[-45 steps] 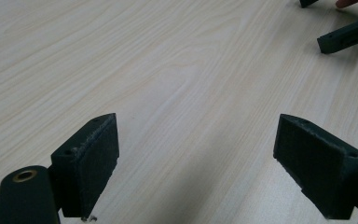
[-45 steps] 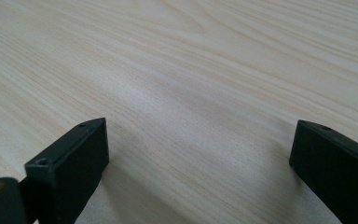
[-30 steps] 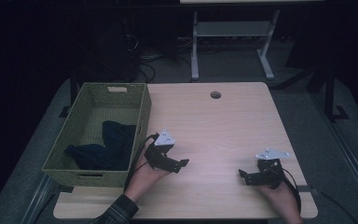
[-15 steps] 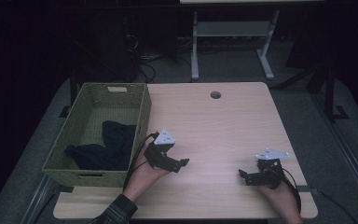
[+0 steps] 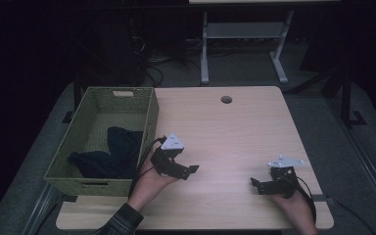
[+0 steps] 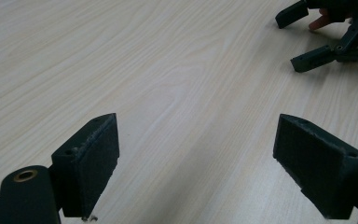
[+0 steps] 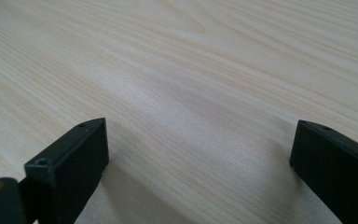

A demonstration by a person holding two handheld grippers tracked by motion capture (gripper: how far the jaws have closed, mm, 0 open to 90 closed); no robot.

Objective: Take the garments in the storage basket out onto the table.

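Dark navy cloth (image 5: 110,152) lies inside green woven basket (image 5: 149,122); we judge stowing done. Our left gripper (image 5: 185,171) and right gripper (image 5: 258,185) rest on pale wooden table (image 5: 235,132), jaws spread, empty.

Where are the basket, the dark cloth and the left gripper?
basket (image 5: 150,113), high view, on its right wall.
cloth (image 5: 112,152), high view, on its middle.
left gripper (image 5: 192,171), high view, between its fingertips.
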